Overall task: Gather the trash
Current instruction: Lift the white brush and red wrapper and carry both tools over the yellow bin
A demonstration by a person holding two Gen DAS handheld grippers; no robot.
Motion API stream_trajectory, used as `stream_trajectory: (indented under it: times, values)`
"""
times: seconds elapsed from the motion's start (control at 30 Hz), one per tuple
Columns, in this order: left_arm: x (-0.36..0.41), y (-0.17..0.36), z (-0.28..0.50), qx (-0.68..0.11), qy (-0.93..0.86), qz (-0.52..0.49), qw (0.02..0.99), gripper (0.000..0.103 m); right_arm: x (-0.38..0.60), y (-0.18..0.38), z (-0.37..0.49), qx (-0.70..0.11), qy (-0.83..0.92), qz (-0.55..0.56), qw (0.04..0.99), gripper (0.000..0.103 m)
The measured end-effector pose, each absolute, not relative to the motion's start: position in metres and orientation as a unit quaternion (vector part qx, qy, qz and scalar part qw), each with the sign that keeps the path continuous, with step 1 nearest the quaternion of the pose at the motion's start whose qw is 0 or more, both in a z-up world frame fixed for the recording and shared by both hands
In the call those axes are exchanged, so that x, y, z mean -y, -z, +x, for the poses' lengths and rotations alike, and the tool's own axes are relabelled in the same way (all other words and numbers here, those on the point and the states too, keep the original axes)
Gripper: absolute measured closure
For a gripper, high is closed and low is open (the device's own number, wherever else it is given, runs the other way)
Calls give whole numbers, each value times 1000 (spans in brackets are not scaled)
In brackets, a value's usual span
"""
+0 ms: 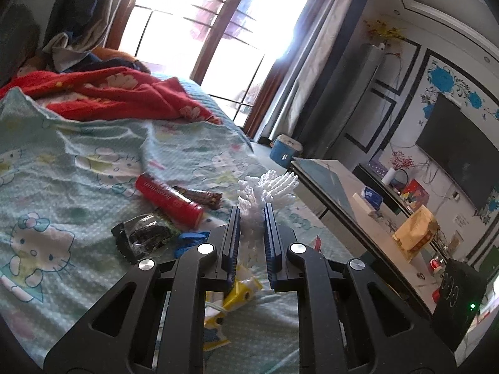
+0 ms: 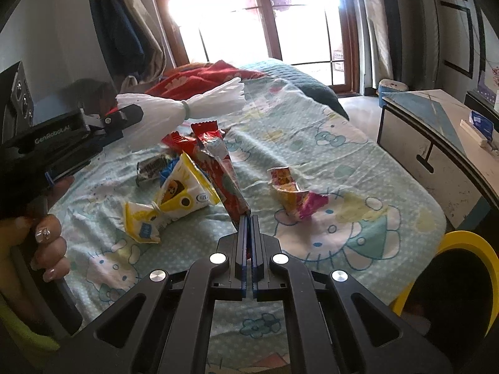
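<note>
Here, two handheld grippers are seen over a bed covered by a pale blue cartoon-cat sheet (image 2: 312, 155), on which the trash lies scattered. The left gripper (image 1: 252, 215) is closed on a white foam fruit net (image 1: 268, 190), which is pinched between the blue-padded fingers and sticks out ahead of them; in the right wrist view the same net (image 2: 174, 109) is seen lifted clear of the sheet, tied at its middle by a pale band, with the left gripper (image 2: 124, 121) clamped on one end. A hand (image 2: 46, 243) with decorated nails is seen wrapped around that gripper's handle.

The right gripper (image 2: 249, 218) is closed as well, its jaws almost touching, and the lower end of a long red snack wrapper (image 2: 218, 168) is caught between them, so that the wrapper stands up at a slant from the tips.

On the sheet, a yellow-and-white packet (image 2: 174, 199) is seen just left of the red wrapper, a black cookie wrapper (image 2: 152, 165) behind it, and a crumpled pink-and-yellow wrapper (image 2: 296, 196) well to the right. In the left wrist view a red tube (image 1: 168, 199) is seen lying near a dark brown bar wrapper (image 1: 202, 198). A yellow-rimmed bin (image 2: 461, 280) is seen at the bed's right edge, and a low table (image 1: 358, 205) stands beside the bed.
</note>
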State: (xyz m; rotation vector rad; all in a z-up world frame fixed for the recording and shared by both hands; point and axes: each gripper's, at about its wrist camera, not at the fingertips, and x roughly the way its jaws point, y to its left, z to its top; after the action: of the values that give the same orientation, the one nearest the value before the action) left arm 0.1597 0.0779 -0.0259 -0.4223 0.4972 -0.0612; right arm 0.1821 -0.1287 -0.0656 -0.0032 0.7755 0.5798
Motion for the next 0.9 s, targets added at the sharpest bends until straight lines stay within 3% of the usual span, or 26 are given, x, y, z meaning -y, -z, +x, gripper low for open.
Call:
stream_trajectory:
  times: [0.9]
  values:
    - [-5, 6, 148, -236, 119, -157, 952, 94, 227, 20, 177, -312, -198, 65, 927, 101]
